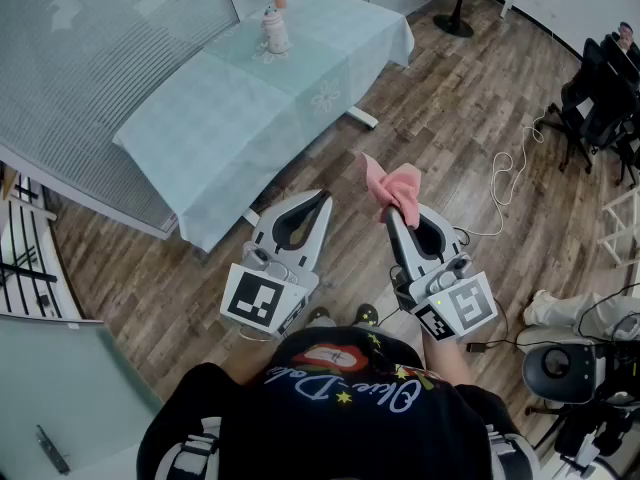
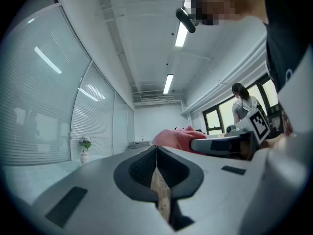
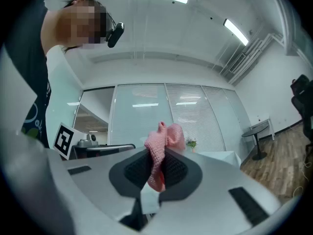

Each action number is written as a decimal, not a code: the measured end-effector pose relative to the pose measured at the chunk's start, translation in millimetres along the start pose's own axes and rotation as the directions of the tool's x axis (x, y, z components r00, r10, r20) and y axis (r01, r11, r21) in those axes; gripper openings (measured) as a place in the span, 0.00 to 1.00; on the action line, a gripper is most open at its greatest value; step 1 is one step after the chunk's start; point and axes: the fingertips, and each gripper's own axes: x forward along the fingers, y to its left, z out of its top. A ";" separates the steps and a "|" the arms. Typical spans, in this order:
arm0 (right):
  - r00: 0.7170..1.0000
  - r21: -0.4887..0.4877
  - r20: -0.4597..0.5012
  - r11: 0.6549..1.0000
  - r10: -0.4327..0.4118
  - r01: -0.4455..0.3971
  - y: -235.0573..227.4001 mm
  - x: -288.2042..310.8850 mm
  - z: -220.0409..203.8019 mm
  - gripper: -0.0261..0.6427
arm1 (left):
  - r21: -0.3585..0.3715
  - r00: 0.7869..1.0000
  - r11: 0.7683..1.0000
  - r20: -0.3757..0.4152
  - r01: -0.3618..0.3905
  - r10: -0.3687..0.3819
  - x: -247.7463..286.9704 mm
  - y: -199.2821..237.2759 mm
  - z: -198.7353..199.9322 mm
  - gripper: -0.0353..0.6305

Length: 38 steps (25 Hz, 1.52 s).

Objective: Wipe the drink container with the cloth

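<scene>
A pink cloth [image 1: 394,189] sticks up from the tips of my right gripper [image 1: 394,215], which is shut on it; in the right gripper view the cloth [image 3: 165,142] is pinched between the dark pads. My left gripper [image 1: 323,198] is held beside it, jaws shut with nothing between them, and its own view shows the tips [image 2: 156,149] meeting. Both grippers are held in the air above the wooden floor, well short of the table. A small white vessel with a plant [image 1: 275,28] stands at the far end of the table. I cannot make out a drink container for certain.
A long table with a pale green cover [image 1: 215,128] runs ahead on the left beside a glass wall with blinds [image 1: 90,38]. A white cable [image 1: 506,184] lies on the floor at right, near black chairs [image 1: 600,98]. Another person [image 2: 243,105] stands by the windows.
</scene>
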 end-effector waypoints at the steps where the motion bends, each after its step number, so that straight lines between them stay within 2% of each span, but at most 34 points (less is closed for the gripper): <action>1: 1.000 0.001 0.001 1.000 0.001 -0.001 0.0 -1.6 -0.1 0.08 | 0.000 1.000 1.000 0.001 -0.002 0.002 -0.6 -1.6 -0.1 0.06; 9: 0.999 0.052 0.013 0.998 0.035 -0.036 -16.7 -6.2 -1.1 0.08 | 0.001 1.000 1.000 0.000 -0.029 0.029 12.1 -7.9 -1.9 0.06; 14: 0.999 0.034 0.020 0.998 0.045 -0.045 -34.5 -15.4 3.8 0.08 | -0.001 0.999 0.999 0.005 -0.050 0.050 26.0 -16.9 -2.7 0.06; 24: 0.995 0.067 0.024 0.993 0.092 -0.093 -48.9 -27.6 -2.0 0.08 | 0.014 0.996 0.996 -0.011 -0.092 0.092 29.6 -35.5 -7.8 0.06; 32: 0.993 0.051 -0.029 0.992 0.114 -0.112 -51.4 -7.8 -13.8 0.09 | -0.036 0.993 0.992 -0.011 -0.121 0.121 32.3 -15.2 -20.7 0.06; 38: 0.994 0.023 -0.039 0.994 0.103 -0.103 -61.5 40.3 -18.7 0.09 | -0.050 0.992 0.991 0.010 -0.123 0.124 46.7 34.2 -26.3 0.06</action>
